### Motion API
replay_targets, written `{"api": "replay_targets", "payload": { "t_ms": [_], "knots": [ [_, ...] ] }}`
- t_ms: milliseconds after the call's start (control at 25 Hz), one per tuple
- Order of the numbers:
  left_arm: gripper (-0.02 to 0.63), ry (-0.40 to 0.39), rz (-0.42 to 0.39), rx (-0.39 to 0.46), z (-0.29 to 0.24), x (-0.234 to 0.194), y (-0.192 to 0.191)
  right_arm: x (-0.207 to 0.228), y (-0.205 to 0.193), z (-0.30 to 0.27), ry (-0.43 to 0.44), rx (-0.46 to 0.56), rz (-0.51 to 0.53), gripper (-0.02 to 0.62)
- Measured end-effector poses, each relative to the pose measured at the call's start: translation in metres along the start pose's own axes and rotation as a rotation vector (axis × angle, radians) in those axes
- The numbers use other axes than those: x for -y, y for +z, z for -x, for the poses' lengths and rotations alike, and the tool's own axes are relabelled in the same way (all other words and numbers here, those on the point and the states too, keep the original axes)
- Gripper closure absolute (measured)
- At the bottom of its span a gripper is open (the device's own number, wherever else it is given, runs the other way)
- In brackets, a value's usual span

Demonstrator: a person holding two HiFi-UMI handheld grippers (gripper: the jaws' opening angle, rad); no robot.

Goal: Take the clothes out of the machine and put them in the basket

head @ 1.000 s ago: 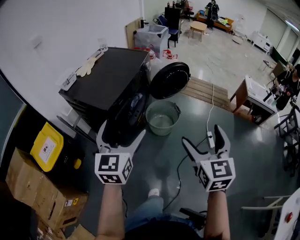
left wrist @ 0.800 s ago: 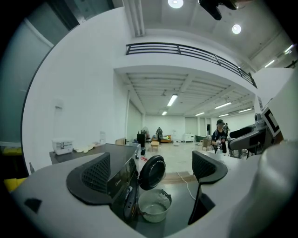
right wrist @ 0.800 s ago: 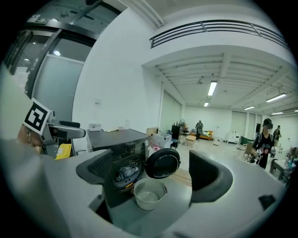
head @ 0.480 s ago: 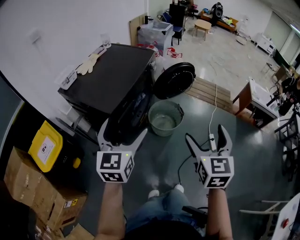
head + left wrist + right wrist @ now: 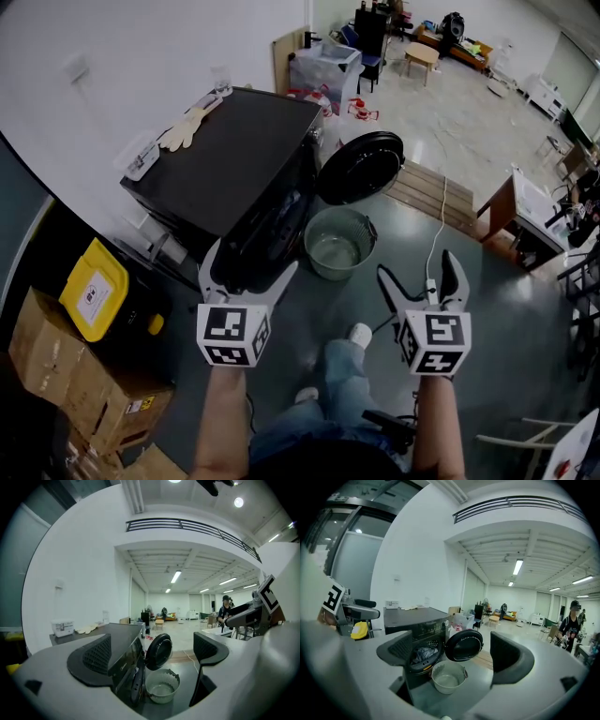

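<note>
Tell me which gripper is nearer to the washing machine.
Left. The left gripper hangs open right before the washing machine, at its front; the right gripper, also open, is farther right, beyond the basket.

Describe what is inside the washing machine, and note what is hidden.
With its door open, the machine holds crumpled grey clothes in its drum, seen in the right gripper view. How many pieces there are, and whatever lies deeper behind them, is covered.

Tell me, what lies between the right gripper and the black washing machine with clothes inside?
A round grey plastic basket, empty; the right gripper view shows it.
</note>
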State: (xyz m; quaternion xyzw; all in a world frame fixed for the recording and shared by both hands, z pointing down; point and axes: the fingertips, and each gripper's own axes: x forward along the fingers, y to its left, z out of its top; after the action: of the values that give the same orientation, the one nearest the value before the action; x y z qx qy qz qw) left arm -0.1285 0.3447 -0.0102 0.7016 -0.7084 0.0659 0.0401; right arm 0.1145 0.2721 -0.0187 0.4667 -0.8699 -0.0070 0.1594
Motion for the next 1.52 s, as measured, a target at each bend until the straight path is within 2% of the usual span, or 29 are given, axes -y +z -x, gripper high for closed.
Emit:
{"api": "replay_targets", "payload": {
  "t_ms": [240,360,480,600,720,960,1280,1520],
  "knots": [
    [0.057,0.035,-0.02,0.037,-0.046,-0.004,0.012,0.034,0.006,-0.046,-0.027,0.049,-0.096,0.077],
    [0.055,0.047,-0.001,0.041,-0.082,0.001,0.015,0.056,0.001,-0.078,-0.027,0.024,-0.08,0.051],
    [0.048,0.065,-0.01,0.008,-0.125,0.006,0.013,0.077,0.005,-0.118,0.013,0.031,-0.097,0.048],
    [0.044,0.101,-0.02,-0.026,-0.171,0.006,0.014,0.096,0.012,-0.161,0.089,0.04,-0.128,0.048],
    [0.046,0.142,-0.028,-0.049,-0.214,0.006,0.015,0.114,0.01,-0.205,0.165,0.005,-0.143,0.049],
    [0.046,0.204,-0.061,-0.077,-0.285,0.004,0.019,0.148,0.003,-0.278,0.228,-0.074,-0.072,0.051],
    [0.046,0.185,-0.038,-0.155,-0.344,0.017,-0.007,0.17,-0.014,-0.328,0.288,-0.135,-0.066,0.051],
    [0.047,0.178,-0.031,-0.199,-0.362,0.025,-0.028,0.176,-0.036,-0.342,0.304,-0.16,-0.076,0.052]
  ]
}}
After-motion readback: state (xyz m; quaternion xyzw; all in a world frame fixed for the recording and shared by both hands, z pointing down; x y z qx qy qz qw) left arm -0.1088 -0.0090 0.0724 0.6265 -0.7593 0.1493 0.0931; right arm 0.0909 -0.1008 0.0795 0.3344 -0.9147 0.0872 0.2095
